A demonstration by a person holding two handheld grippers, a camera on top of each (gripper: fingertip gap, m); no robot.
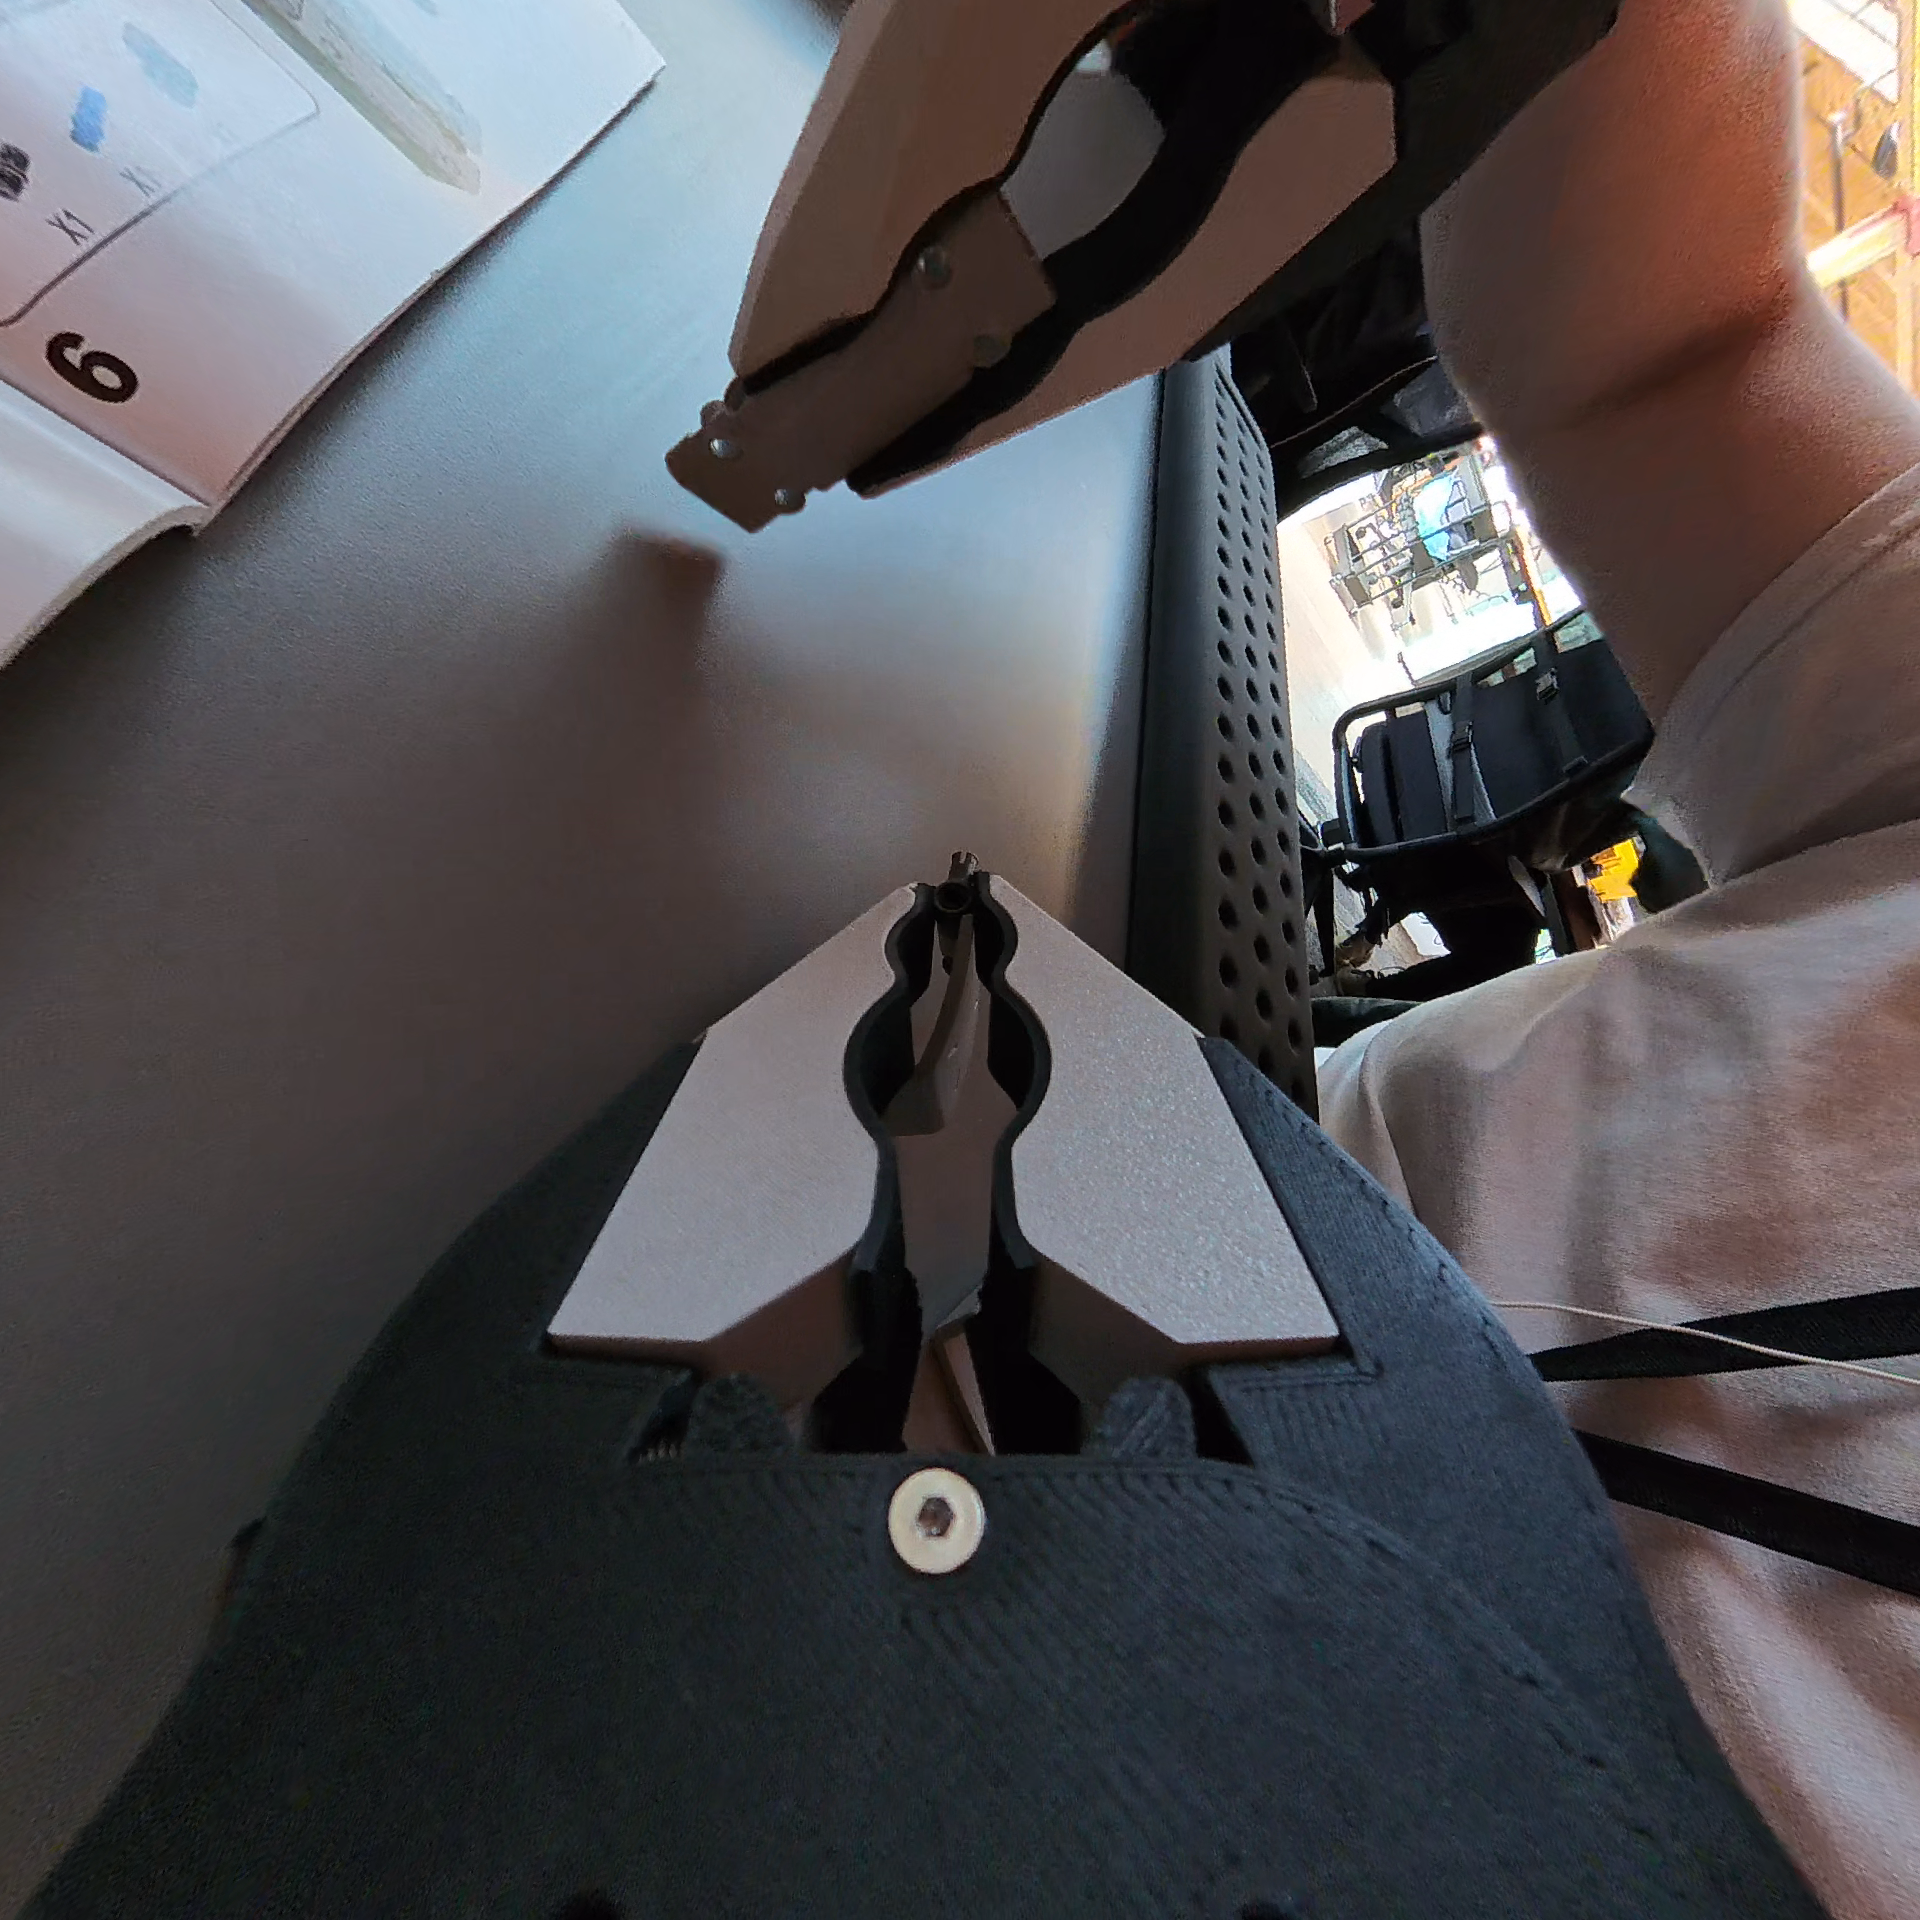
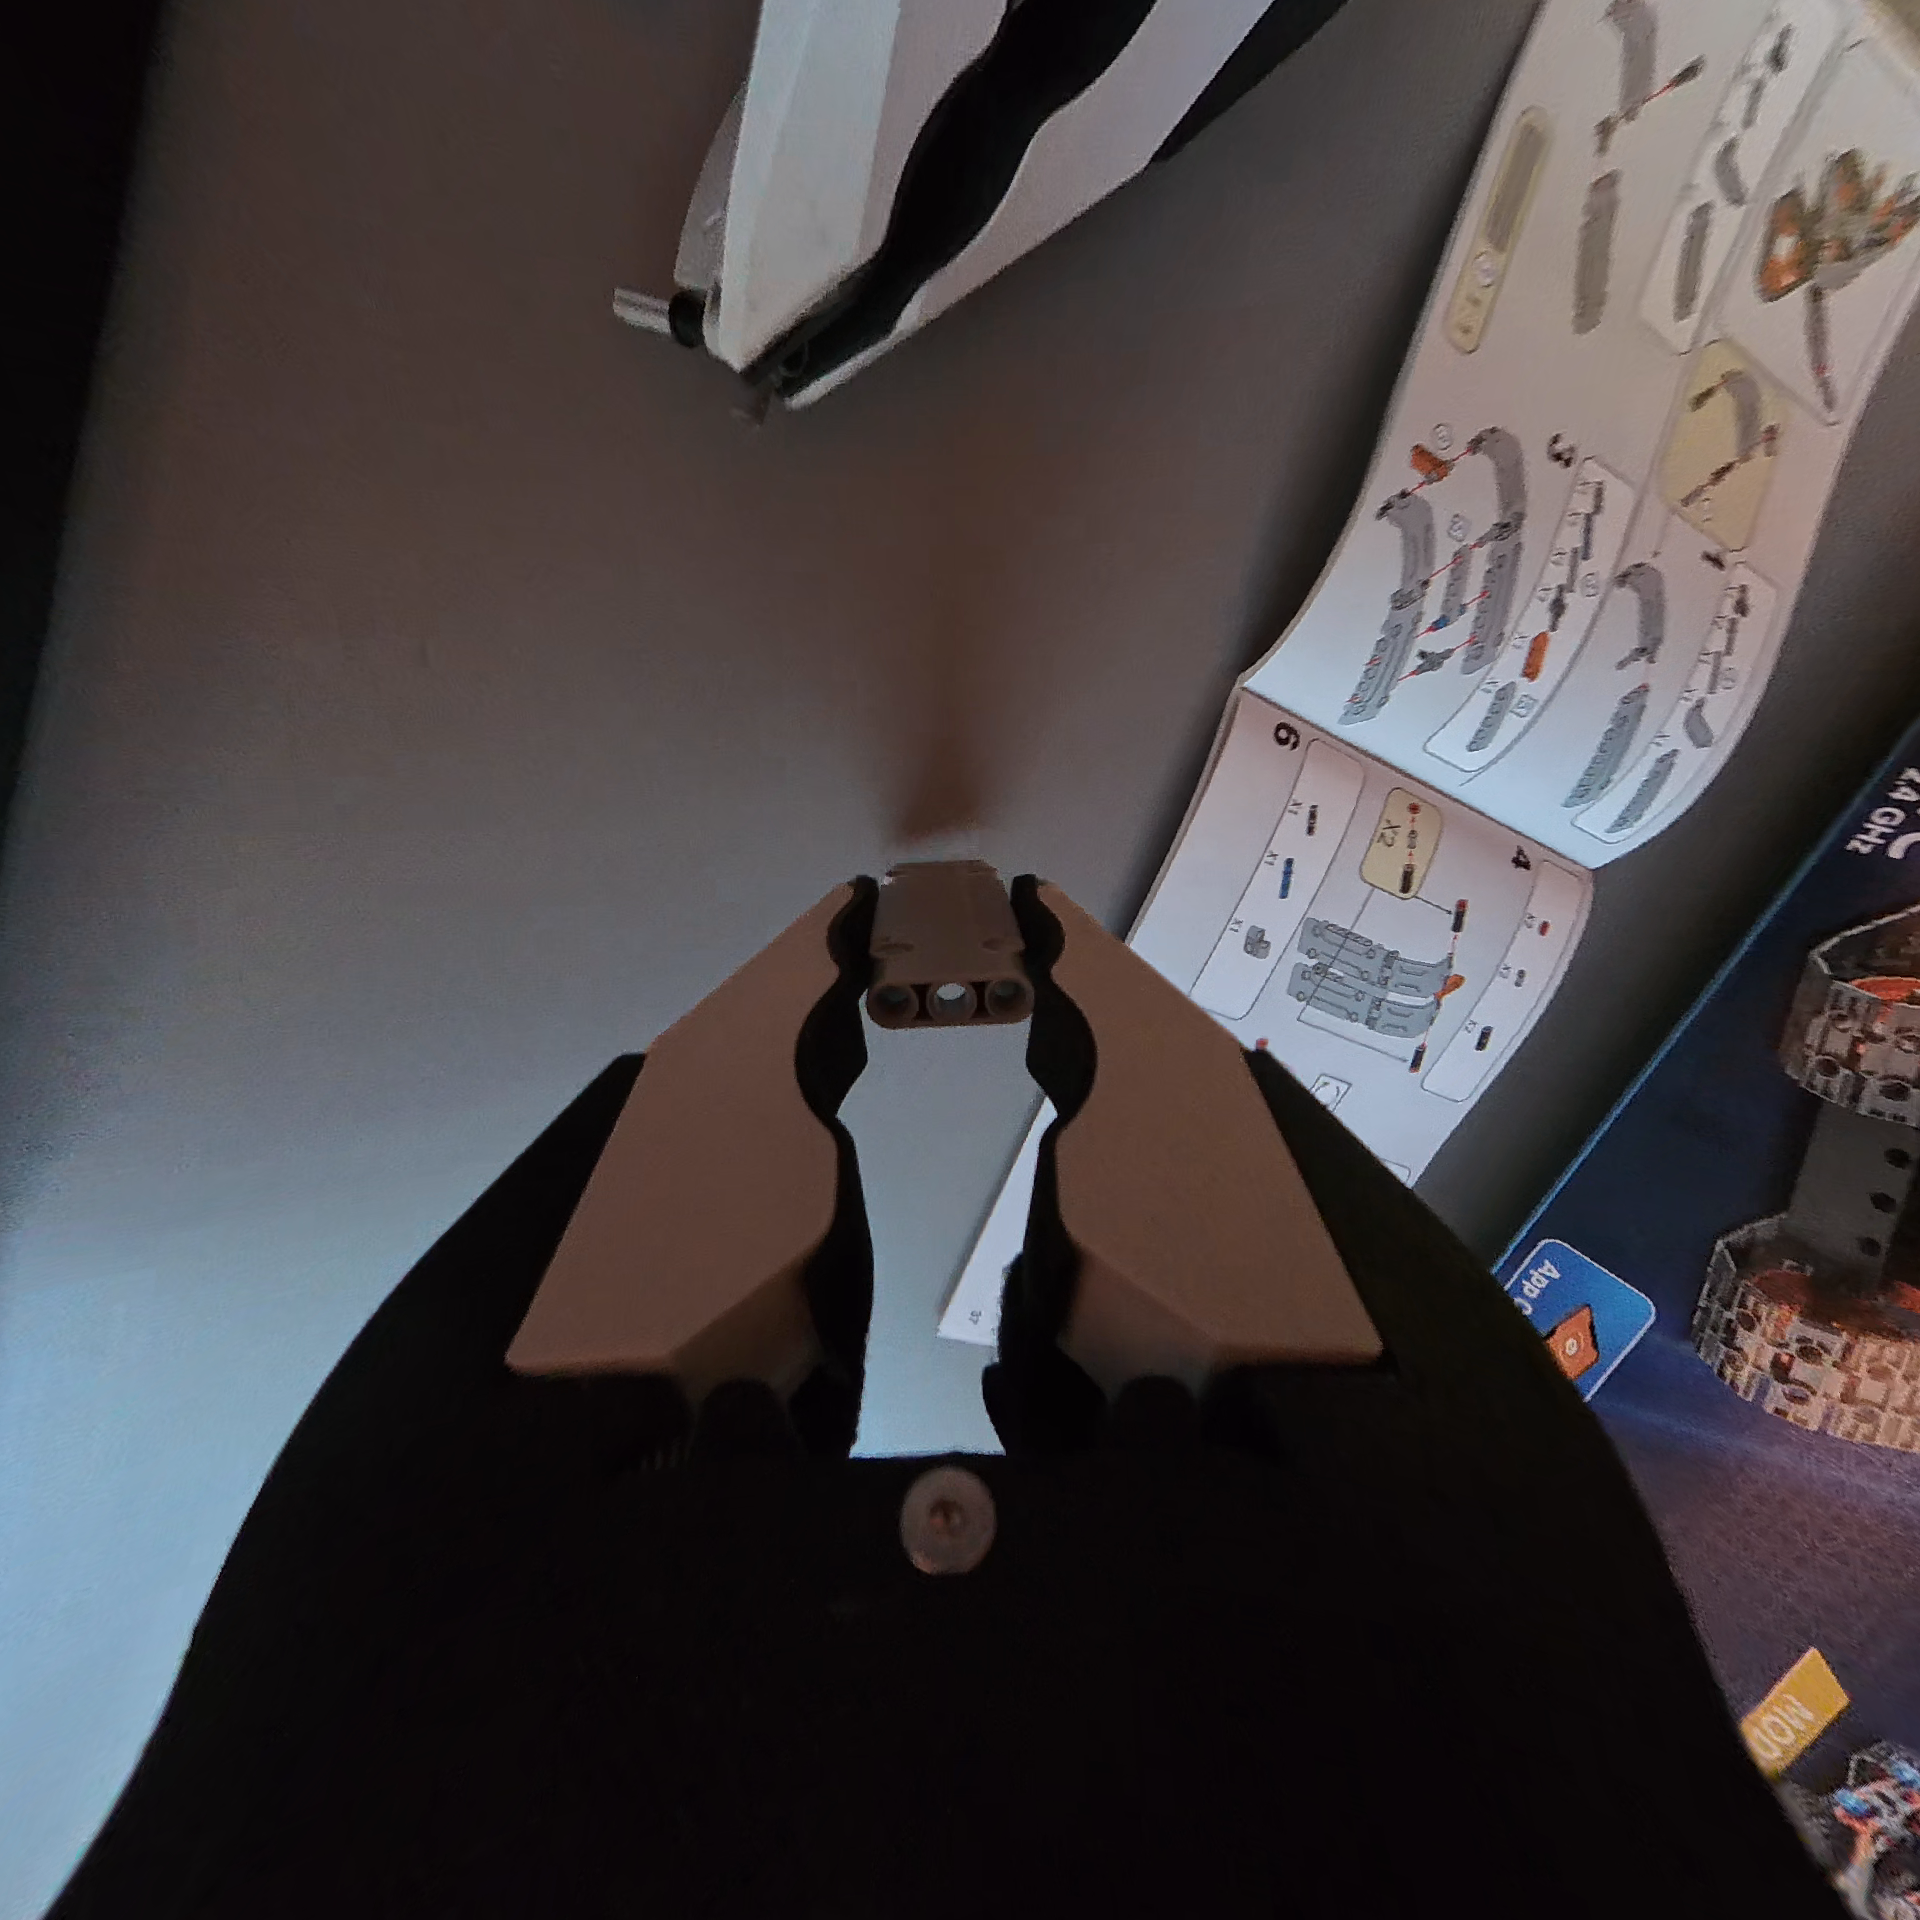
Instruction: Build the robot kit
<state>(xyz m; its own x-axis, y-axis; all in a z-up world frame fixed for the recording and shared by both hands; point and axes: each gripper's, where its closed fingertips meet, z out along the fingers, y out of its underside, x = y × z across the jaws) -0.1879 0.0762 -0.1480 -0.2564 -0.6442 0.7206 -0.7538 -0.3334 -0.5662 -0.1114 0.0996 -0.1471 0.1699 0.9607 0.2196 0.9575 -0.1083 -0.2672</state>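
Two tools, each pinching one small part, both above a grey tabletop [image 2: 416, 644].

Left tool [image 1: 961, 883]: jaws pressed almost together on a thin dark pin [image 1: 958, 891] right at the tips; a bit of the pin sticks out past them at 12 o'clock. In the right wrist view the same tool shows at 12 o'clock w/ a pale stub poking out sideways.

Right tool [image 2: 940, 935]: jaws part-spread, clamping a short grey beam [image 2: 940, 951] w/ three holes; hole ends face the camera. In the left wrist view it hangs at 12 o'clock, apart from the left tips.

Judgement: the parts look set for joining. To do it well: line the pin's axis w/ one hole, keep both grips firm, close the gap slowly & straight; a tilted pin would likely jam or slip.

Instruction booklet [image 2: 1455, 727] lies open at 2 o'clock in the right wrist view, a blue box [image 2: 1766, 1403] at 4 o'clock.
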